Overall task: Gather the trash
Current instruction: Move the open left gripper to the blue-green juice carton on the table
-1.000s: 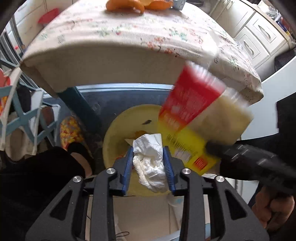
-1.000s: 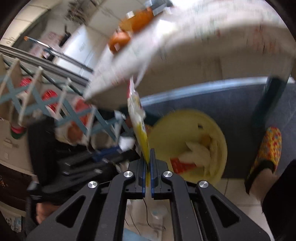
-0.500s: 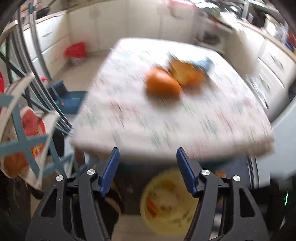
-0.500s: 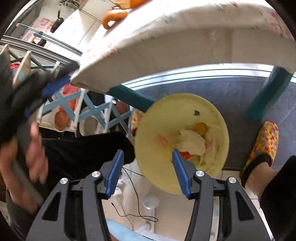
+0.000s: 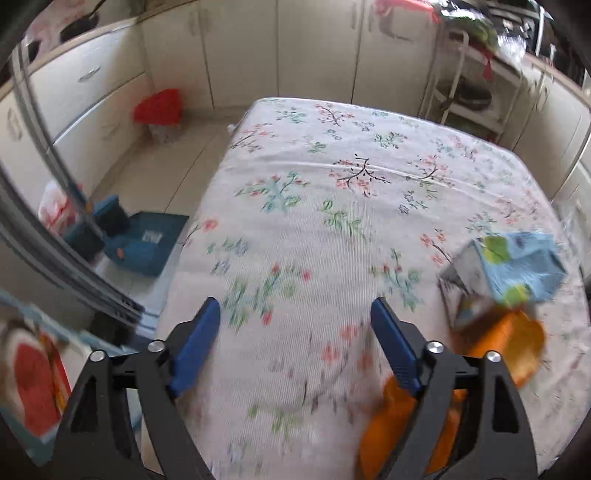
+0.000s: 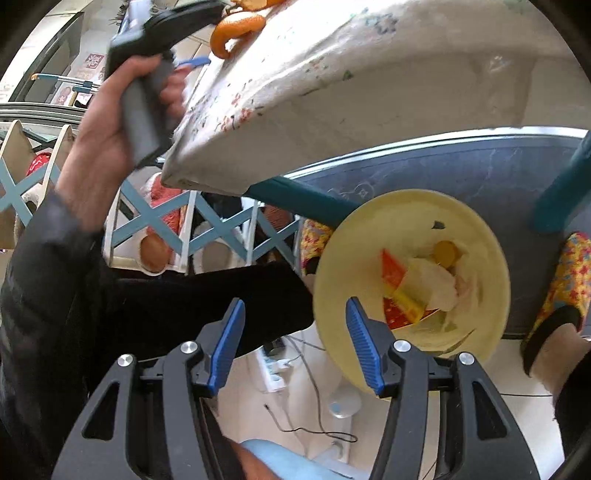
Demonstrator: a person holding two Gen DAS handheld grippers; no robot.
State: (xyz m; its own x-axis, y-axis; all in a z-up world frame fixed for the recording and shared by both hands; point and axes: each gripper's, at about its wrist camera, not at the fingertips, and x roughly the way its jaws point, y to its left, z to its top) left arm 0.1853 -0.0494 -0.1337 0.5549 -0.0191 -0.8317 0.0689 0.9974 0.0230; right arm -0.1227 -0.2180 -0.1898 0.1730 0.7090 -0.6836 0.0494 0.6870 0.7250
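My left gripper [image 5: 294, 308] hovers over the floral tablecloth [image 5: 332, 166] with its jaws opening wide and nothing between them. Orange peel [image 5: 517, 343] and a crumpled blue wrapper [image 5: 517, 262] lie on the cloth to its right; more peel [image 5: 391, 435] shows behind the right finger. My right gripper [image 6: 295, 304] is open and empty, low beside the yellow bin [image 6: 369, 221]. In the bin lie a red and yellow wrapper [image 6: 400, 306] and a white tissue [image 6: 432, 284]. A hand [image 6: 110, 122] holds the left gripper's handle by the table edge, near the peel [image 6: 236, 29].
Teal table legs [image 6: 561, 184] stand beside the bin, and a foot in a patterned slipper [image 6: 569, 280] is at the right. A rack with blue crossbars [image 6: 166, 229] is at the left. A power strip and cable [image 6: 275, 363] lie on the floor. Left of the table sit blue items [image 5: 140, 240].
The left gripper let go of the white tissue over the bin, rose above the table and opened wide. The right gripper opened, and the red and yellow wrapper now lies in the bin.
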